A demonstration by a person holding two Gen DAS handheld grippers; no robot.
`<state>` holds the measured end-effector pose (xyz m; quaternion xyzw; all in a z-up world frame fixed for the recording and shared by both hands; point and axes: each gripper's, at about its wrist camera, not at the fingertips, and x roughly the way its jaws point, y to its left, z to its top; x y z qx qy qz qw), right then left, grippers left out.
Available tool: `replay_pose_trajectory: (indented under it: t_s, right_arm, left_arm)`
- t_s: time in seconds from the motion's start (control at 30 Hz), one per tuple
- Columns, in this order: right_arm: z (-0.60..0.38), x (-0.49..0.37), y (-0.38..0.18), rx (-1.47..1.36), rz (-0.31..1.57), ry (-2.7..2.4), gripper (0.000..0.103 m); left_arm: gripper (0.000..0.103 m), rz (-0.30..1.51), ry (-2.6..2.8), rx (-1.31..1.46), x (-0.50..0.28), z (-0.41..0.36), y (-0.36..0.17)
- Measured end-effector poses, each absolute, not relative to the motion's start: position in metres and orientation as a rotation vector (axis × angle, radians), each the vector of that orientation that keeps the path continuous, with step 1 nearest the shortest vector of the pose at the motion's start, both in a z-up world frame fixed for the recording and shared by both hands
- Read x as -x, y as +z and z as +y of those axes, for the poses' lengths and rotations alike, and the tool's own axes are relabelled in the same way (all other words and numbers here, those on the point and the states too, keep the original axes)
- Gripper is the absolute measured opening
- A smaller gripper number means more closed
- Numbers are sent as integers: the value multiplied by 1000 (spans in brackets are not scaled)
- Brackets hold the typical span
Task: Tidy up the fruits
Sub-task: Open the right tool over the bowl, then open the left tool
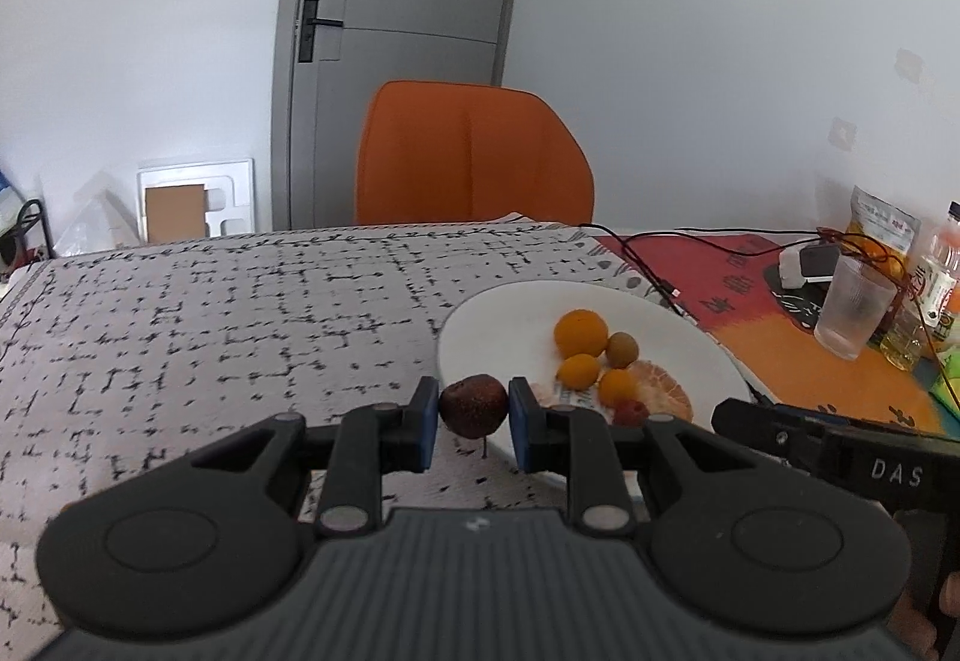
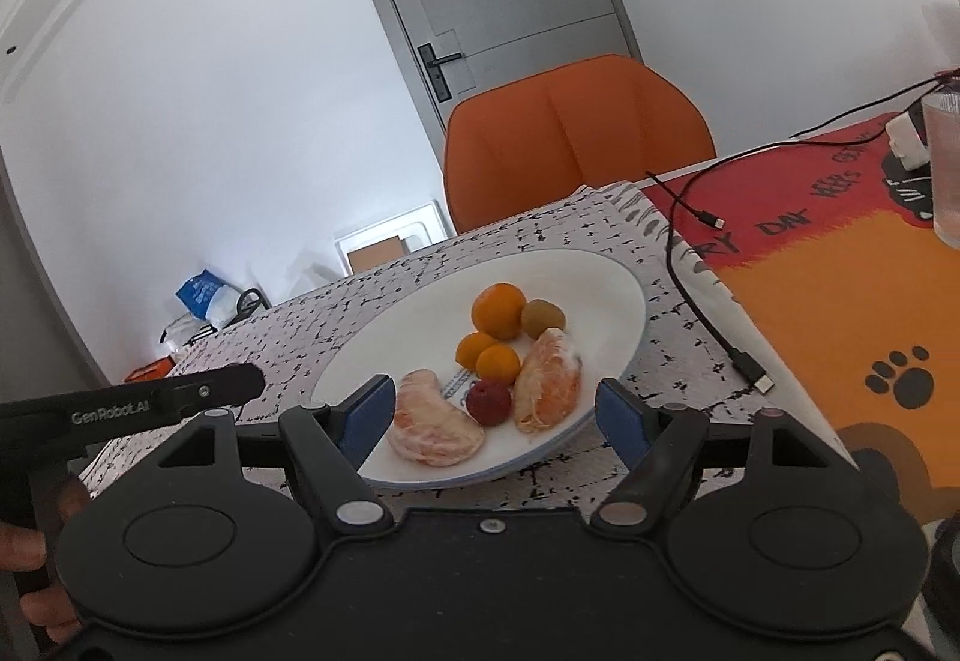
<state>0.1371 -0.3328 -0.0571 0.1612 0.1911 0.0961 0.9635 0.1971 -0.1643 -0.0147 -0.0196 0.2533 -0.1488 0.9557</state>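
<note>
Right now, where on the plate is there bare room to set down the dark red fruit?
The white plate is bare on its left half, between the rim and the oranges. The near right is crowded: two peeled citrus pieces flank a small red fruit. The left hand-held gripper holds the dark red fruit.

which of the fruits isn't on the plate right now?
The dark brownish-red fruit, clamped in the left gripper beside the white plate. The oranges, the green one, the peeled segments and the small red one all lie on the plate.
</note>
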Motion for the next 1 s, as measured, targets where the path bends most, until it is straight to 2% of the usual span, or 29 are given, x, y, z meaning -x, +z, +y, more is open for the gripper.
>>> replay_pose_trajectory:
  t_s: [0.5,0.67,0.77,0.83,0.9,1.0]
  right_arm:
    - [-351,-132,-61,-361,381,171,74]
    - [-350,-131,-60,-360,382,166,74]
    - [-347,-132,-59,-354,382,170,74]
    - [-344,-132,-58,-349,382,173,74]
    - [-340,-133,-57,-344,382,176,74]
    - [-333,-134,-55,-330,383,180,77]
  left_arm:
    - [24,478,-360,-7,-208,-206,-7]
    - [33,482,-358,-16,-208,-205,-6]
    - [53,486,-337,2,-206,-195,-7]
    - [79,485,-318,20,-204,-187,-7]
    - [87,479,-293,34,-200,-178,-6]
    - [90,478,-273,36,-195,-168,-6]
